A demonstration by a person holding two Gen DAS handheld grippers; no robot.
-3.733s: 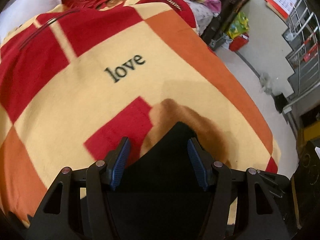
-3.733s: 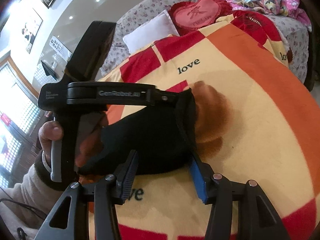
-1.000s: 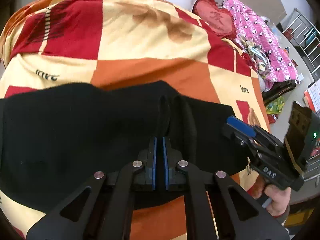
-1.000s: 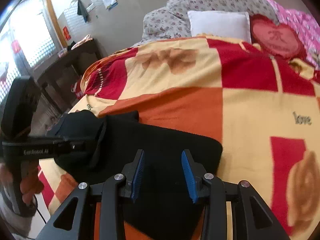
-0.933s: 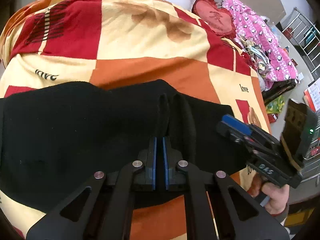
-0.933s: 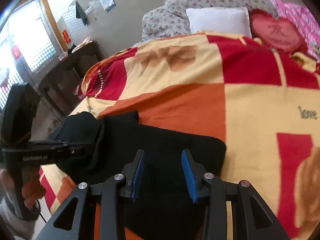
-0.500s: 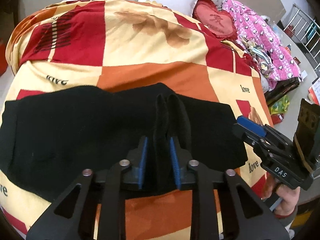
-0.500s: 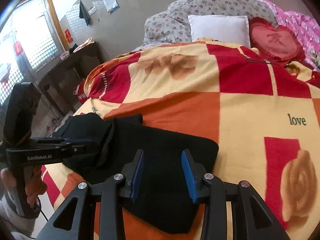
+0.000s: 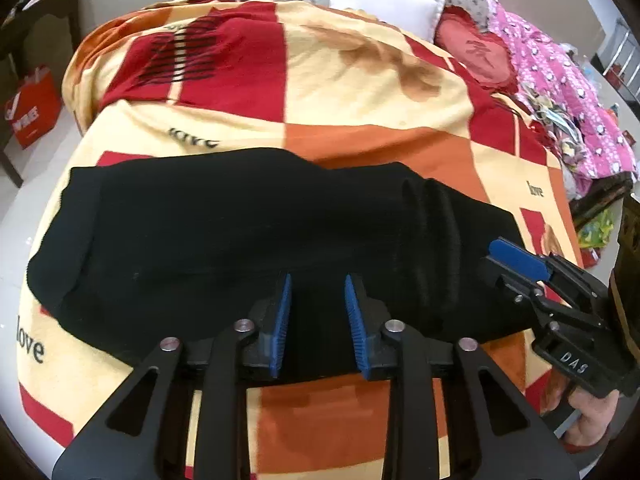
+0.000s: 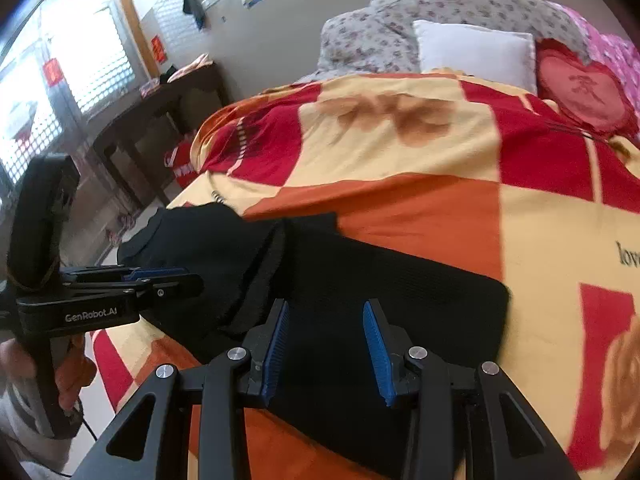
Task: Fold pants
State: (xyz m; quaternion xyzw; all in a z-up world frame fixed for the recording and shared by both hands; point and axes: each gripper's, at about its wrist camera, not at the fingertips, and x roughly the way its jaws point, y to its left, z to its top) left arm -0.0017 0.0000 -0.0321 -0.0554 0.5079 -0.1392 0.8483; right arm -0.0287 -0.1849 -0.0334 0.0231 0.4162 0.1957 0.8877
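Observation:
The black pants (image 9: 248,240) lie stretched across the checked blanket (image 9: 360,92), with a ribbed ridge of fabric (image 9: 432,240) standing up towards their right end. My left gripper (image 9: 318,320) hovers over the near edge of the pants, its jaws opening, with only flat cloth below and nothing pinched between the pads. In the right wrist view the pants (image 10: 400,292) spread under my right gripper (image 10: 326,344), which is open and holds nothing. The left gripper (image 10: 160,276) shows at the left there, over the bunched end. The right gripper (image 9: 520,268) appears at the right edge of the pants.
A white pillow (image 10: 476,52), a red heart cushion (image 10: 580,92) and a pink quilt (image 9: 560,80) sit at the head and far side of the bed. A red bag (image 9: 32,108) stands on the floor by a dark table (image 10: 160,108). A hand (image 10: 68,384) holds the left gripper's handle.
The left gripper was shut on a pinch of the pants; it has let go, opened and drawn back left, leaving the ridge to its right. The right gripper shifted slightly, still open.

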